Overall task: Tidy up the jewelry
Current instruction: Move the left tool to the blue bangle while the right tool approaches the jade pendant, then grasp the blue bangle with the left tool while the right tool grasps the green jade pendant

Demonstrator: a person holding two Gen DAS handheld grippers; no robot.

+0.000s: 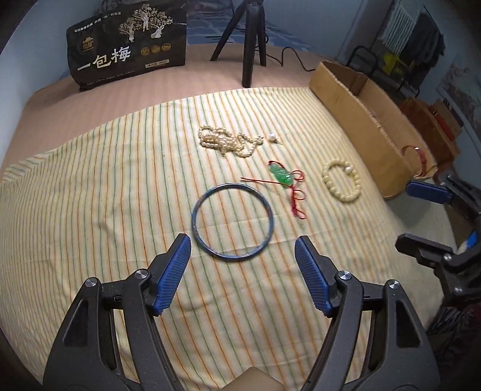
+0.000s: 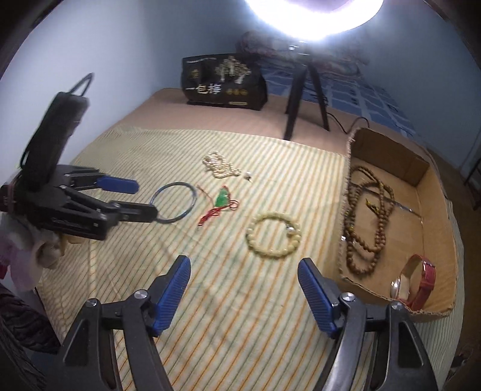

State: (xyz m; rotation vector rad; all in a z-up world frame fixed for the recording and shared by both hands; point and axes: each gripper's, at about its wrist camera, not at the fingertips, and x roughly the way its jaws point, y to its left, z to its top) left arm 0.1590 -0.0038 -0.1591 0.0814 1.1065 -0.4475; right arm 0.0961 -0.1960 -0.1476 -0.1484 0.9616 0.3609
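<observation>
On the striped cloth [image 1: 90, 195] lie a blue bangle [image 1: 233, 221], a green pendant on red cord [image 1: 282, 177], a cream bead bracelet [image 1: 341, 182], a pearl necklace [image 1: 228, 141] and a loose pearl [image 1: 272, 137]. My left gripper [image 1: 243, 249] is open and empty, just short of the bangle; it also shows in the right wrist view [image 2: 141, 198]. My right gripper [image 2: 244, 270] is open and empty, just short of the bead bracelet [image 2: 273, 234]. The cardboard box [image 2: 439, 192] holds a brown bead necklace [image 2: 365, 216] and a red-strap watch [image 2: 418, 279].
A black printed bag [image 1: 127, 45] and a black tripod [image 1: 251, 39] with a bright ring light [image 2: 312, 18] stand at the back. A black cable [image 1: 294, 60] runs behind the box. The cloth's right edge meets the box wall [image 1: 357, 129].
</observation>
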